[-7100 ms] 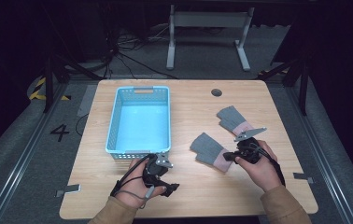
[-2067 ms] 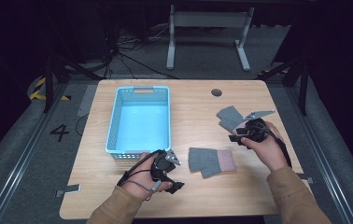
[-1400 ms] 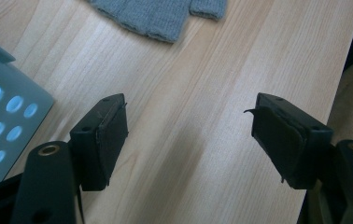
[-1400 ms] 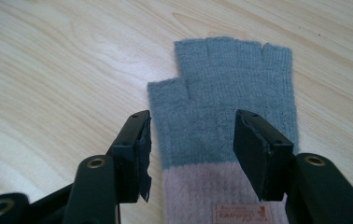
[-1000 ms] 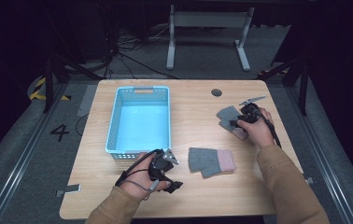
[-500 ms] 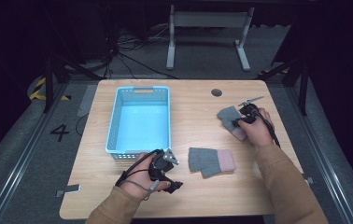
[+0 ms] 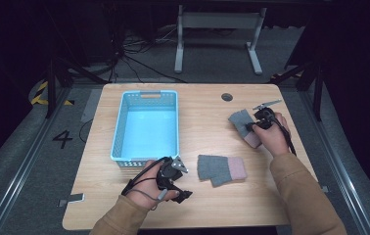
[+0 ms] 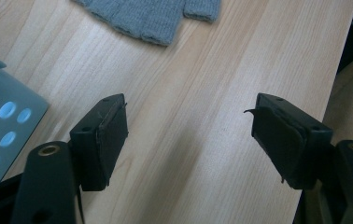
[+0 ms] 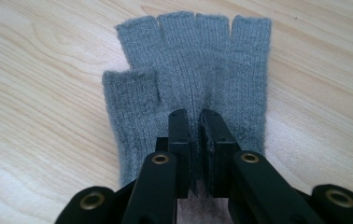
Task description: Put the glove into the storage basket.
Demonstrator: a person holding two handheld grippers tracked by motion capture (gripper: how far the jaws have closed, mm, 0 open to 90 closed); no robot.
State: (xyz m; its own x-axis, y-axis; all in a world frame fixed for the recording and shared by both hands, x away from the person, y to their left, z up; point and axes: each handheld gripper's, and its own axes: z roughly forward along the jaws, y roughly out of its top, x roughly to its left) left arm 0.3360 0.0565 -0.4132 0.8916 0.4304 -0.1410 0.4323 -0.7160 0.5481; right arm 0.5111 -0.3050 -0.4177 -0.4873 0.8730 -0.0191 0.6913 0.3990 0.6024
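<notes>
Two grey fingerless gloves with pink cuffs lie on the wooden table. The far right glove (image 7: 240, 120) (image 9: 188, 60) lies flat with its fingers pointing away from my right gripper (image 7: 251, 126) (image 9: 195, 119). That gripper's jaws have just been closing, and they now pinch a raised ridge of the glove's knit between the pads. The other glove (image 7: 220, 169) (image 8: 151, 18) lies near the front middle of the table. My left gripper (image 7: 183, 182) (image 8: 188, 135) rests just left of it, open wide, with bare wood between its jaws.
A light blue perforated basket (image 7: 119, 127) (image 8: 2, 121) stands at the left middle of the table, just beyond my left gripper. A round cable hole (image 7: 227, 97) sits near the far edge. The table's right edge is close to my right hand.
The right gripper's jaws have come together on the far right glove and bunched a fold of its knit. The left gripper and the near glove have stayed where they were.
</notes>
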